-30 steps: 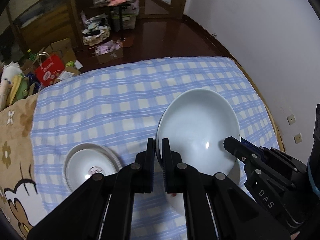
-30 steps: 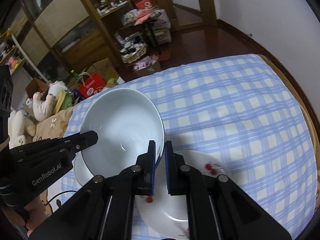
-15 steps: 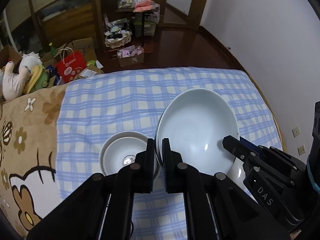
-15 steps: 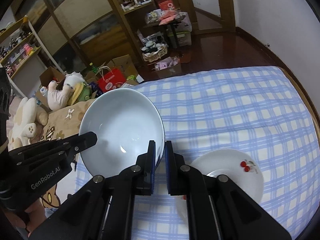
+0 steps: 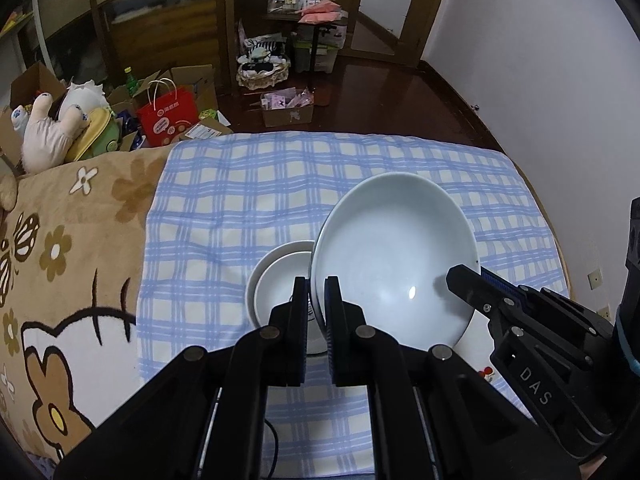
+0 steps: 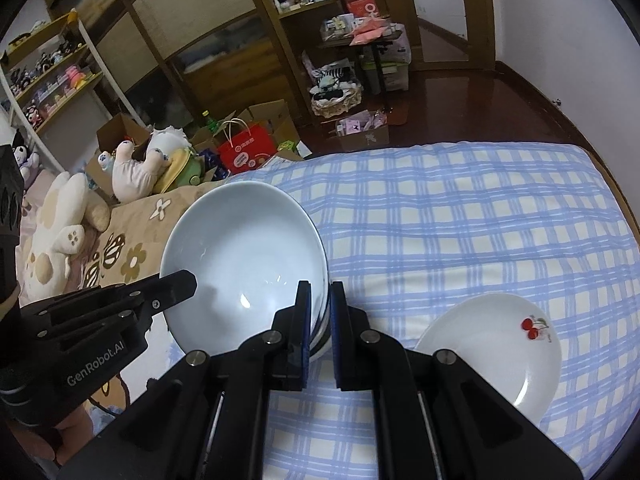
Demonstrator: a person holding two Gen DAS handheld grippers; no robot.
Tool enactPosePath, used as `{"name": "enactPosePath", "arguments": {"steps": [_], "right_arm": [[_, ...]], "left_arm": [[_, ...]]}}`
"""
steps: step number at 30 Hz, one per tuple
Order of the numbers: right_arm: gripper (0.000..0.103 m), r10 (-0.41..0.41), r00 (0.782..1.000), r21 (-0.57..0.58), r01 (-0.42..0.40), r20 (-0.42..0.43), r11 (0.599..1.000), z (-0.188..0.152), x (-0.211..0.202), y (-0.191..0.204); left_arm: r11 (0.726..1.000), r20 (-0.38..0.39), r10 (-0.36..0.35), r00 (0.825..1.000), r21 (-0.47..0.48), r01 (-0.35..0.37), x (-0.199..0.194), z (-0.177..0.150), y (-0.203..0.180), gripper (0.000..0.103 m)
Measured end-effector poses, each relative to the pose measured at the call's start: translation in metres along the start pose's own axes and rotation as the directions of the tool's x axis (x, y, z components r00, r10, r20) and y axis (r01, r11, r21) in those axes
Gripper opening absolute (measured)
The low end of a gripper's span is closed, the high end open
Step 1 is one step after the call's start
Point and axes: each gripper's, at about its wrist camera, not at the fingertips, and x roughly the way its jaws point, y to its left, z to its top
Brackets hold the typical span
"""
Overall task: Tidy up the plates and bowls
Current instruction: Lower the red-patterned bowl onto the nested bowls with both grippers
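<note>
Surface: you were working over a bed (image 5: 248,184) spread with a blue and cream checked cloth; a tan blanket (image 5: 60,240) with cartoon flowers lay along its left side.
Large bowl: you held a big pale bowl (image 5: 392,256) up off the bed, tilted so its hollow faced the cameras, gripped at two opposite sides of its rim.
Left claw: your left claw (image 5: 316,292) was clenched on the bowl's left rim, the thin edge pinched between its two black pads. In the right wrist view it (image 6: 176,280) reached in from the left, its tip over the rim.
Right claw: your right claw (image 6: 320,300) was clenched on the bowl's right rim in the same way. In the left wrist view it (image 5: 460,276) came in from the right, its tip against the rim.
Small bowls: two smaller white bowls (image 5: 280,280), one nested inside the other, sat on the checked cloth just behind and to the left of the held bowl, partly hidden by it and by your left claw.
Plate: a white plate (image 6: 492,344) with a red cherry motif lay flat on the cloth to the right of your right claw, apart from the held bowl.
Beyond the bed: soft toys (image 6: 136,168), a red paper bag (image 5: 168,116), cardboard boxes and wooden shelving (image 6: 240,40) crowded the dark floor.
</note>
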Motion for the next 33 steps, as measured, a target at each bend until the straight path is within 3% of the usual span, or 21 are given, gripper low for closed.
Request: {"name": "enactPosePath", "arguments": {"steps": [33], "right_arm": [[0.01,-0.008,0.993,-0.013,0.007,-0.114,1.0,-0.023,0.07,0.006]], "left_arm": [[0.997,-0.078,-0.014,0.997,-0.078,0.007,0.068,-0.033,0.038,0.009]]}}
